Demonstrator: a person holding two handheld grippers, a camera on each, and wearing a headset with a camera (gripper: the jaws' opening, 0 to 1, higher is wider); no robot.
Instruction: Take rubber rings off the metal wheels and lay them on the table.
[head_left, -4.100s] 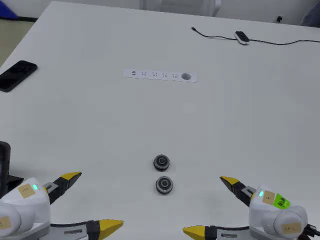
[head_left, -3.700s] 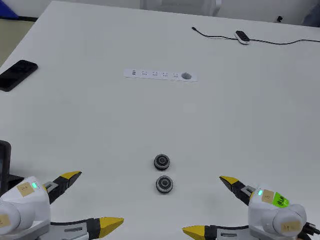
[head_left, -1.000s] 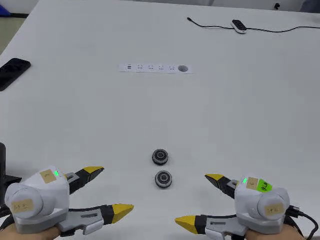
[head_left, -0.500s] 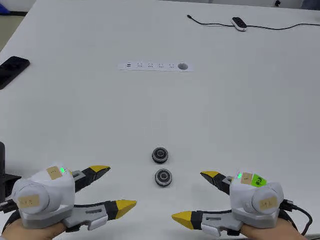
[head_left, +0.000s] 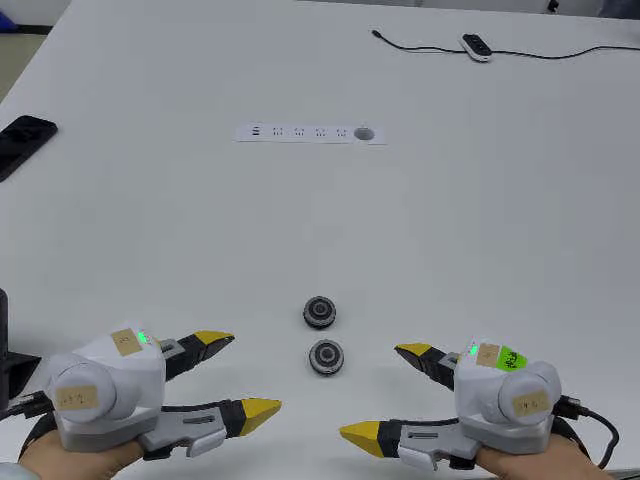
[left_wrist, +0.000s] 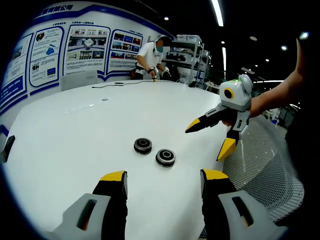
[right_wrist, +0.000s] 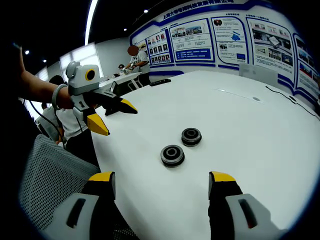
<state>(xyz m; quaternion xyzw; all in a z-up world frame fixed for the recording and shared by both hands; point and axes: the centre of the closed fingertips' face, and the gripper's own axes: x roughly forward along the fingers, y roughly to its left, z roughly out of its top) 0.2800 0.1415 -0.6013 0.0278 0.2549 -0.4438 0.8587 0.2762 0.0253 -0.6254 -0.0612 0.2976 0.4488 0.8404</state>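
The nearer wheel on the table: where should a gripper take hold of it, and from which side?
Grip the nearer wheel across its outer rim, coming down from above. It lies flat with the hub facing up, so only the round edge offers opposite faces. Probably set the jaws left and right, since the other wheel sits close behind it.

The right tool (right_wrist: 161, 178), jaws apart, faces a near wheel (right_wrist: 172, 155) and far wheel (right_wrist: 191, 136) on the table (right_wrist: 250, 120).

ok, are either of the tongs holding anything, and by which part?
Nothing held. Left tongs and right tongs are both open and empty; the near wheel and far wheel lie untouched on the table.
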